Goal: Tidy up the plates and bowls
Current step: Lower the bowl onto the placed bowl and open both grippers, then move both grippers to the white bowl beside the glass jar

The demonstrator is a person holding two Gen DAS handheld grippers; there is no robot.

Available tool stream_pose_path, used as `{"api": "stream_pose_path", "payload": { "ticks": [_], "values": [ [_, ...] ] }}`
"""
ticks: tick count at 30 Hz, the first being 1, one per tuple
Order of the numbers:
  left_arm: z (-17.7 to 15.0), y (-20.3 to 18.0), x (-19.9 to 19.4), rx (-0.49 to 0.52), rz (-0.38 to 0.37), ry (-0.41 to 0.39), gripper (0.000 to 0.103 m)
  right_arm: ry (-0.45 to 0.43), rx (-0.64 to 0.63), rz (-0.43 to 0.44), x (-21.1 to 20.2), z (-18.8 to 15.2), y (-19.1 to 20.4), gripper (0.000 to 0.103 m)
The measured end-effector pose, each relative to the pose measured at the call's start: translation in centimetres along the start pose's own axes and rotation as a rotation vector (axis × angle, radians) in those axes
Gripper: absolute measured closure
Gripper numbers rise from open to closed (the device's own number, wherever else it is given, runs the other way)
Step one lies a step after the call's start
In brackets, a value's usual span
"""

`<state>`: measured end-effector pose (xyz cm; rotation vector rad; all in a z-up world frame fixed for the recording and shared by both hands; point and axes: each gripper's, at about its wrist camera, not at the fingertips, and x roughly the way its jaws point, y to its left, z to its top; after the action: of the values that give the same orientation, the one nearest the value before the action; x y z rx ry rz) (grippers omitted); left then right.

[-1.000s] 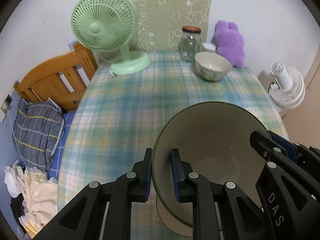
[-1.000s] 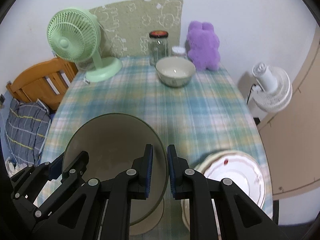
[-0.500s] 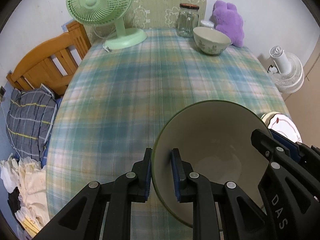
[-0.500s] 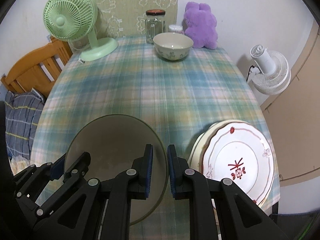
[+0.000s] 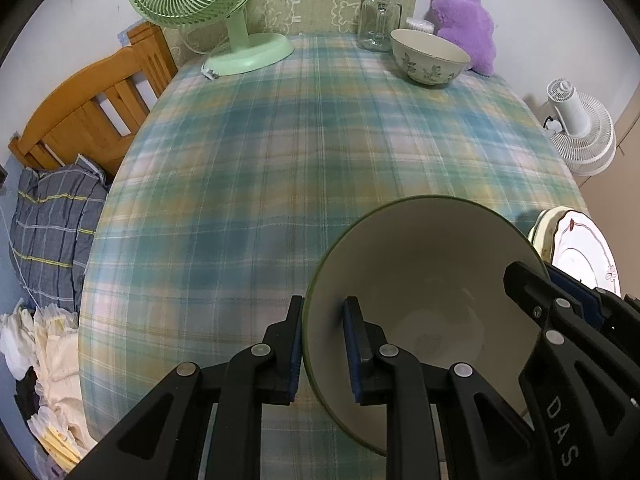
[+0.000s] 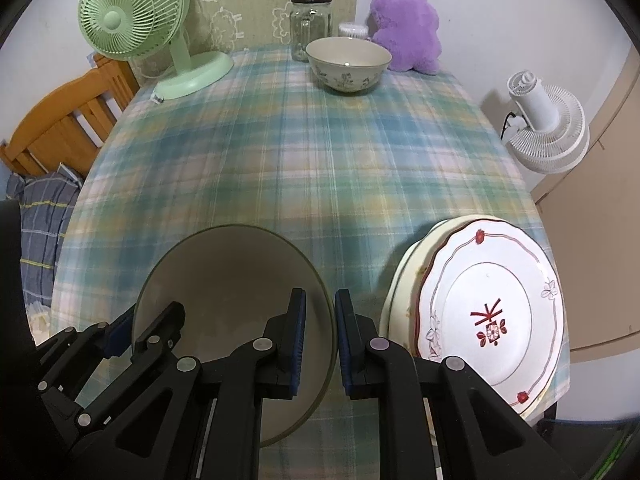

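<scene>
A large cream bowl with a green rim (image 5: 432, 280) (image 6: 224, 280) hangs over the near edge of the plaid table between both grippers. My left gripper (image 5: 322, 344) is shut on its left rim, one pad inside and one outside. My right gripper (image 6: 320, 336) is shut on its right rim in the same way. A stack of plates (image 6: 488, 312) (image 5: 576, 248), topped by a white plate with red marks, lies to the right of the bowl. A smaller floral bowl (image 6: 348, 62) (image 5: 430, 56) stands at the far end.
Along the far edge stand a green desk fan (image 5: 200, 4), a glass jar (image 5: 379, 16) and a purple plush toy (image 5: 468, 20). A wooden bed frame (image 5: 88, 108) with bedding is left of the table. A white floor fan (image 6: 540, 128) stands on the right.
Both grippers have sunk toward the table with the bowl held between them. The views have tilted down, so the plate stack now shows fully on the right.
</scene>
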<state>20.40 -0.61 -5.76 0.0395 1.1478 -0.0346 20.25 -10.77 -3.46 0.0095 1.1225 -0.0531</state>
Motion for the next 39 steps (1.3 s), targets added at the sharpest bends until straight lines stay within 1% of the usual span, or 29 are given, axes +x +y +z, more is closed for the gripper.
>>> {"api": "stream_pose_path", "payload": {
  "ticks": [6, 9, 11, 12, 13, 15, 17, 18, 20, 21, 22, 24, 25, 26, 27, 29, 30, 31, 33, 39],
  "values": [
    [-0.1, -0.1, 0.0, 0.011, 0.005, -0.011, 0.087, -0.007, 0.005, 0.001, 0.2, -0.2, -0.1, 0.085],
    [-0.8, -0.3, -0.2, 0.029, 0.001, -0.048, 0.087, -0.012, 0.014, 0.0, 0.1, -0.7, -0.1, 0.085],
    [-0.9, -0.1, -0.3, 0.029, -0.007, -0.059, 0.087, -0.025, 0.01, -0.007, 0.0, -1.1, -0.1, 0.085],
    [-1.0, -0.1, -0.3, 0.029, -0.017, -0.059, 0.081, -0.032, 0.01, -0.009, -0.1, -1.2, 0.0, 0.083],
    [-0.9, -0.1, -0.3, 0.036, -0.03, -0.055, 0.079, -0.036, 0.015, -0.003, -0.1, -1.3, 0.0, 0.082],
    [-0.9, 0.0, -0.3, 0.04, -0.055, -0.042, 0.066, -0.044, 0.024, 0.002, -0.2, -1.3, -0.1, 0.082],
    [-0.8, -0.1, -0.5, 0.045, -0.079, -0.029, 0.061, -0.045, 0.025, 0.014, -0.2, -1.3, -0.2, 0.081],
    [-0.8, -0.1, -0.5, 0.049, -0.089, -0.022, 0.061, -0.038, 0.023, 0.019, -0.2, -1.3, -0.2, 0.08],
    [-0.7, -0.3, -0.8, 0.058, -0.098, -0.014, 0.058, -0.03, 0.025, 0.023, -0.3, -1.2, -0.2, 0.076],
    [-0.6, -0.2, -1.1, 0.063, -0.1, -0.017, 0.052, -0.029, 0.026, 0.027, -0.5, -1.2, -0.3, 0.069],
    [-0.5, -0.2, -1.4, 0.062, -0.104, -0.023, 0.049, -0.029, 0.024, 0.025, -0.7, -1.1, -0.2, 0.057],
    [-0.2, -0.1, -2.1, 0.06, -0.103, -0.039, 0.037, -0.048, 0.026, 0.013, -1.4, -0.9, -0.2, 0.045],
    [0.1, -0.1, -2.6, 0.06, -0.097, -0.053, 0.034, -0.066, 0.026, 0.018, -2.0, -0.8, -0.2, 0.042],
    [0.4, -0.1, -3.1, 0.058, -0.088, -0.069, 0.028, -0.073, 0.025, 0.02, -2.3, -0.6, -0.1, 0.042],
    [0.8, -0.1, -3.5, 0.057, -0.085, -0.083, 0.026, -0.079, 0.022, 0.025, -2.7, -0.2, -0.1, 0.04],
    [1.4, -0.2, -4.2, 0.054, -0.082, -0.104, 0.024, -0.087, 0.02, 0.04, -3.3, 0.3, -0.1, 0.038],
    [1.7, -0.2, -4.4, 0.05, -0.079, -0.112, 0.022, -0.092, 0.019, 0.044, -3.5, 0.6, -0.2, 0.035],
    [2.1, -0.3, -4.7, 0.044, -0.076, -0.121, 0.022, -0.101, 0.019, 0.046, -3.8, 1.0, -0.3, 0.031],
    [3.0, -0.6, -5.1, 0.033, -0.07, -0.139, 0.021, -0.122, 0.018, 0.046, -4.3, 1.7, -0.6, 0.028],
    [6.0, -2.1, -5.5, 0.005, -0.047, -0.167, 0.021, -0.15, -0.001, 0.069, -4.7, 5.0, -2.0, 0.026]
  ]
}}
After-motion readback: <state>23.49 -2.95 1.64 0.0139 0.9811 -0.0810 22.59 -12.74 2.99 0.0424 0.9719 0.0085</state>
